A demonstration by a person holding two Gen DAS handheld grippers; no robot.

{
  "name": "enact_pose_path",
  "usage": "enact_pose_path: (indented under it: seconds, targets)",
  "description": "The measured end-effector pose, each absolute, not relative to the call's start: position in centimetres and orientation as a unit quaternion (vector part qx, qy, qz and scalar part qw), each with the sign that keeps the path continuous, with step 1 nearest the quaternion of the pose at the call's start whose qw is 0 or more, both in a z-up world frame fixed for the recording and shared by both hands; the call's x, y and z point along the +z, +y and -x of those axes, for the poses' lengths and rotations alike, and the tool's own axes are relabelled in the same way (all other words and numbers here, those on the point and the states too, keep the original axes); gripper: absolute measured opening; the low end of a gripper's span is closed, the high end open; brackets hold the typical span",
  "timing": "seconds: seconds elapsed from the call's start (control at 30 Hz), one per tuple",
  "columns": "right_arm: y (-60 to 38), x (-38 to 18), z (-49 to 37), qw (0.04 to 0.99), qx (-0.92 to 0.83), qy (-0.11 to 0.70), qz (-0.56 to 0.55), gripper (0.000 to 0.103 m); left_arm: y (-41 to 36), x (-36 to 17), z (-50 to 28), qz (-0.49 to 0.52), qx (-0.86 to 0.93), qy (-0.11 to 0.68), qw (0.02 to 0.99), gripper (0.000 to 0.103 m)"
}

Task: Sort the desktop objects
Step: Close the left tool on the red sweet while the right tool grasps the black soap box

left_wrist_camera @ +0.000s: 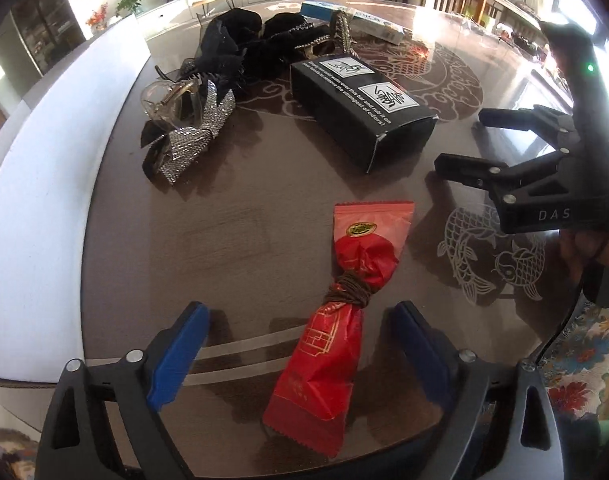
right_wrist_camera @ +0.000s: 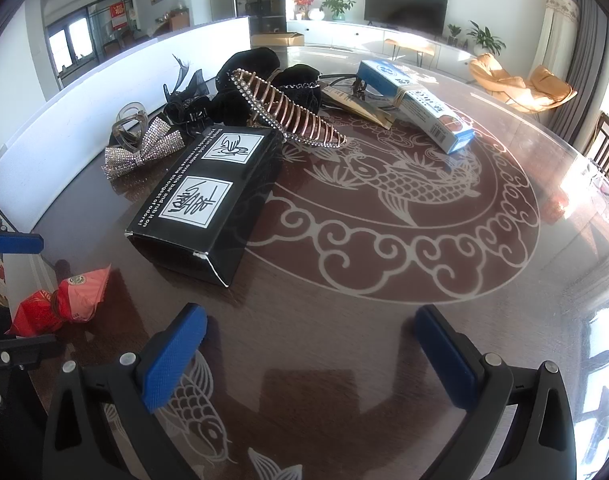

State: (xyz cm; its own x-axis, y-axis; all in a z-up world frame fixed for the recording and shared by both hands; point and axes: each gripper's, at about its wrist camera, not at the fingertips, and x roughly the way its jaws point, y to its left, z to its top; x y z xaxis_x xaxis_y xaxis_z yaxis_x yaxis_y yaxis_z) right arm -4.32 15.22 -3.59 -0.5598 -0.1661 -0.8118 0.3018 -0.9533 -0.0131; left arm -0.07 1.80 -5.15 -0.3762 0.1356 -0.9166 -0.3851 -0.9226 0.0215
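A red snack packet [left_wrist_camera: 336, 320], tied round its middle with a brown band, lies on the dark table between the blue pads of my left gripper [left_wrist_camera: 300, 344]. The jaws stand apart and neither pad touches it. The right wrist view has the same packet [right_wrist_camera: 60, 304] at far left. A black box [left_wrist_camera: 364, 108] [right_wrist_camera: 208, 196] lies beyond it. Behind that sit a silver bow clip [left_wrist_camera: 196, 136], a clear claw clip [left_wrist_camera: 164, 98], black velvet hair pieces [left_wrist_camera: 256, 44], a gold comb clip [right_wrist_camera: 288, 112] and a blue-white box [right_wrist_camera: 420, 104]. My right gripper [right_wrist_camera: 308, 356] [left_wrist_camera: 462, 138] hovers open over bare table.
A white board [left_wrist_camera: 44, 184] runs along the table's left rim. The glass-topped table [right_wrist_camera: 384, 240] has a fish and cloud pattern. A hand [left_wrist_camera: 584, 248] holds the right gripper at the right side. The table's near edge runs just under the left gripper.
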Motion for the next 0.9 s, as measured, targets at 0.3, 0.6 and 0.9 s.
enact_pose_path:
  seconds: [0.3, 0.6, 0.9]
  targets:
    - [15.5, -0.4, 4.4, 0.19, -0.877, -0.014, -0.441, 0.103, -1.6, -4.1, 0.8, 0.506, 0.858, 0.022, 0.084, 0.019]
    - [6.7, -1.2, 11.6, 0.185, -0.82, 0.089, -0.534, 0.069, -3.8, -4.5, 0.9, 0.504, 0.86, -0.038, 0.073, 0.019]
    - [12.1, 1.4, 5.3, 0.232, -0.822, 0.055, -0.517, 0.059, -5.2, -2.1, -2.2, 0.445, 0.887, -0.091, 0.082, 0.019]
